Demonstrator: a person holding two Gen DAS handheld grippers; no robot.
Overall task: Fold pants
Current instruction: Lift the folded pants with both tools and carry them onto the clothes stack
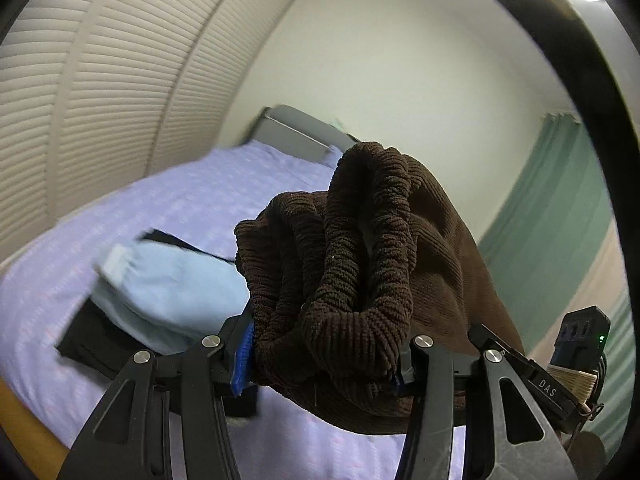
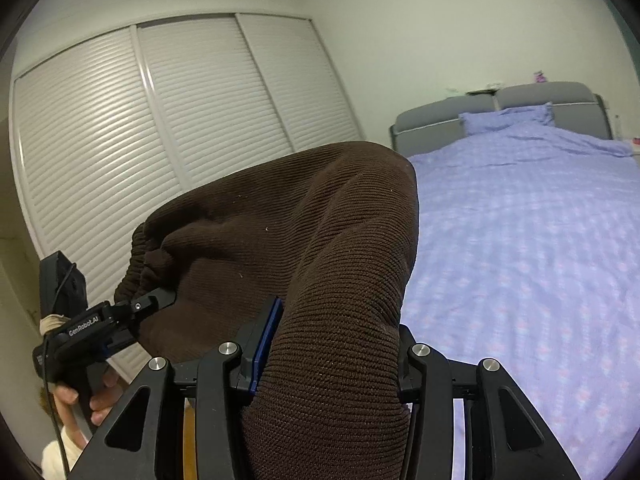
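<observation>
Gripping the brown pants [image 1: 360,264] with both grippers, held up above the bed [image 1: 180,200]. Left gripper [image 1: 324,356] clamped on the bunched elastic waistband, fabric filling the jaws. On the bed left of it: folded light blue garment [image 1: 168,292] on top of a black garment [image 1: 88,344]. Right gripper [image 2: 328,356] clamped on a thick ribbed fold of the same pants. Person's hand [image 2: 86,400] holds the left gripper's handle at lower left of the right view. Slatted closet doors [image 2: 160,120] behind, grey headboard [image 2: 500,108] at far end.
</observation>
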